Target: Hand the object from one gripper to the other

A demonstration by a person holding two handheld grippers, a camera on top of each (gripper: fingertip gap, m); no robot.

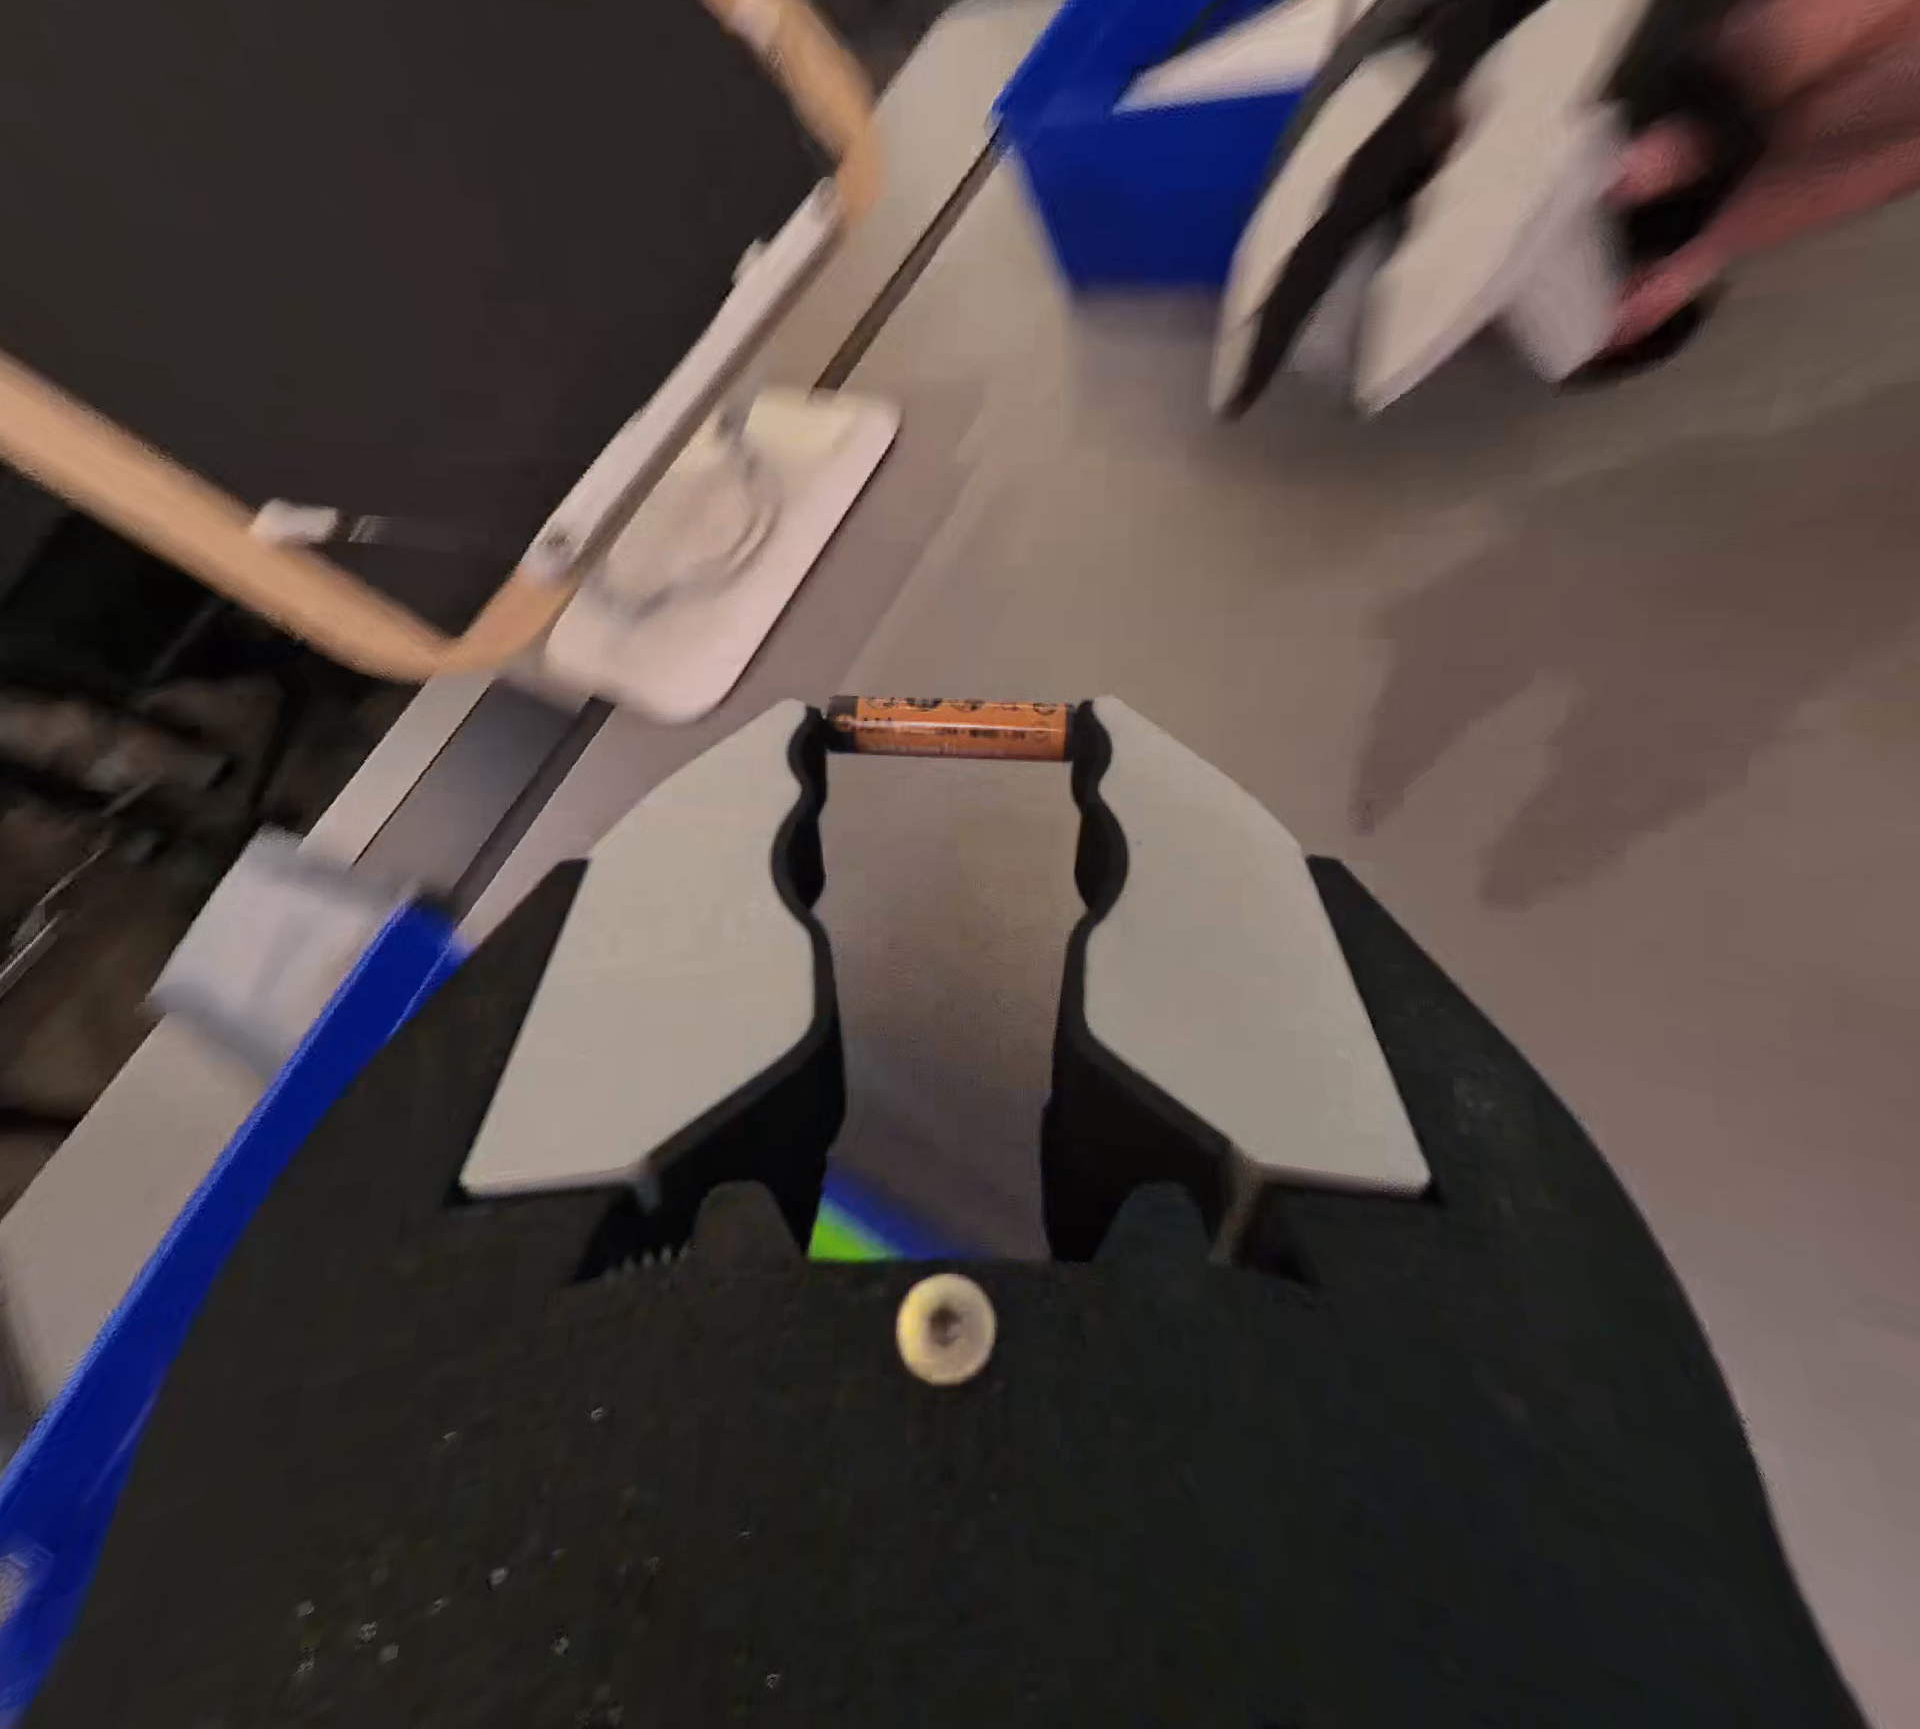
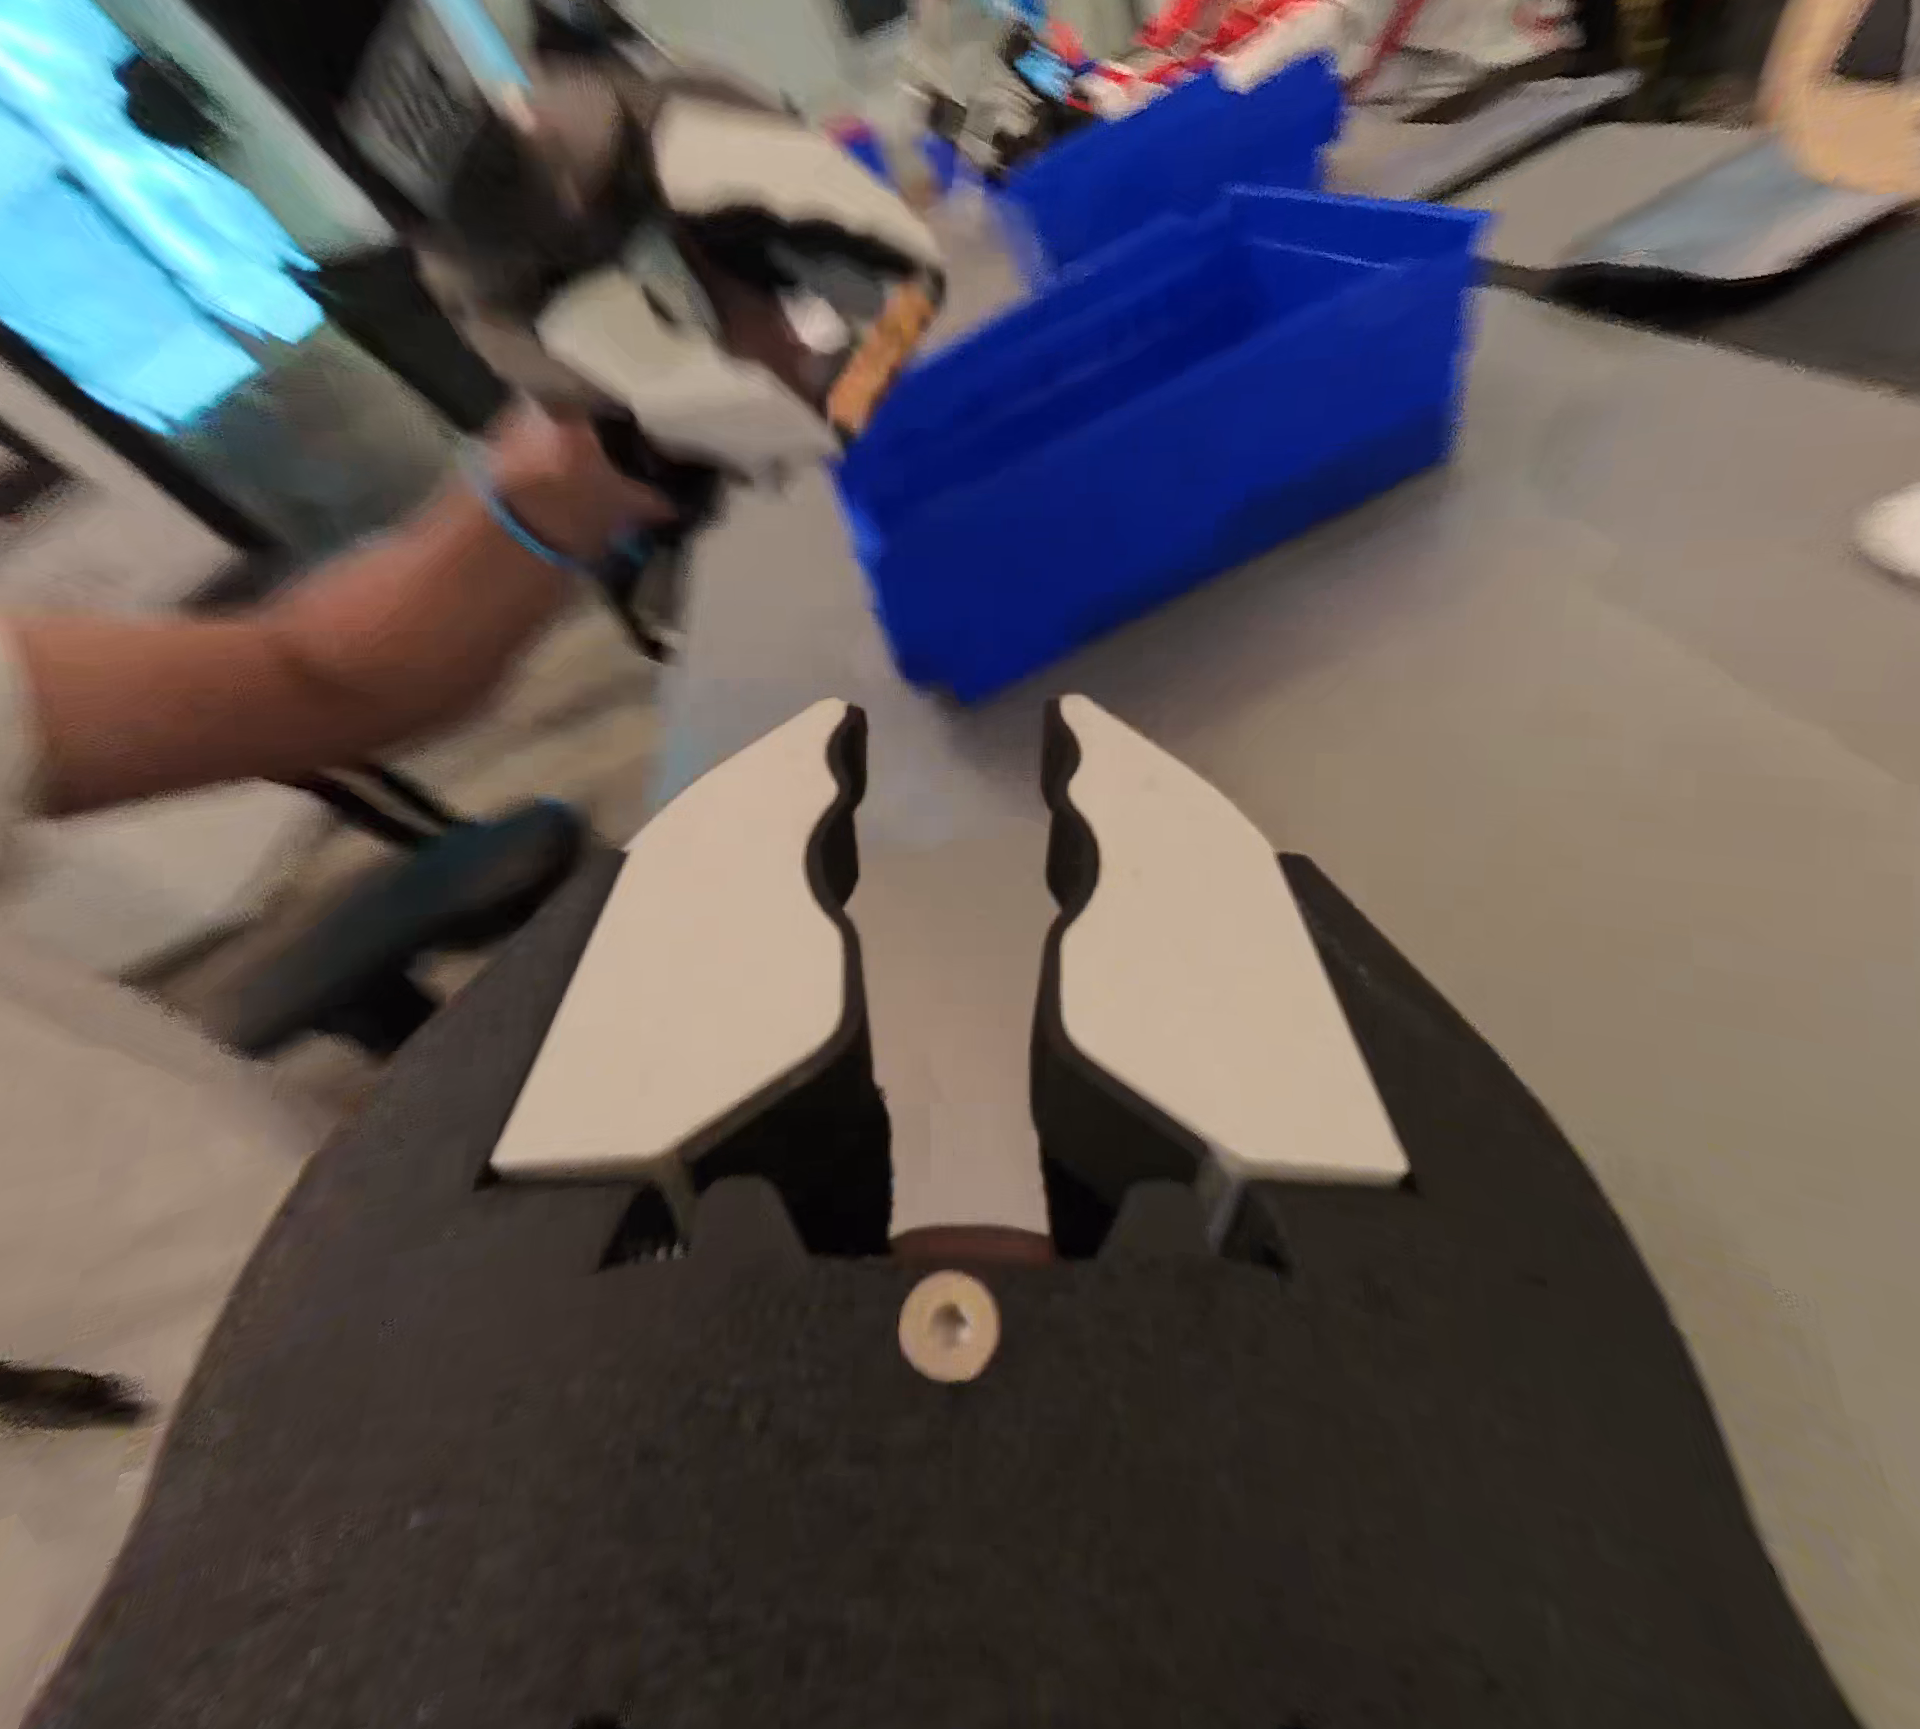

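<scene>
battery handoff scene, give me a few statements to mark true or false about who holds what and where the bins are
1. The left gripper grips the orange battery by its two ends at the tips of the jaws. True.
2. The right gripper already holds the battery. False: its jaws stand apart with nothing between them.
3. A blue bin stands on the grey table ahead of the right gripper. True.
4. The battery lies inside the blue bin. False: it is held in the air by the left gripper, above the table.
5. The two grippers touch each other. False: a clear stretch of table separates them in both views.
</scene>
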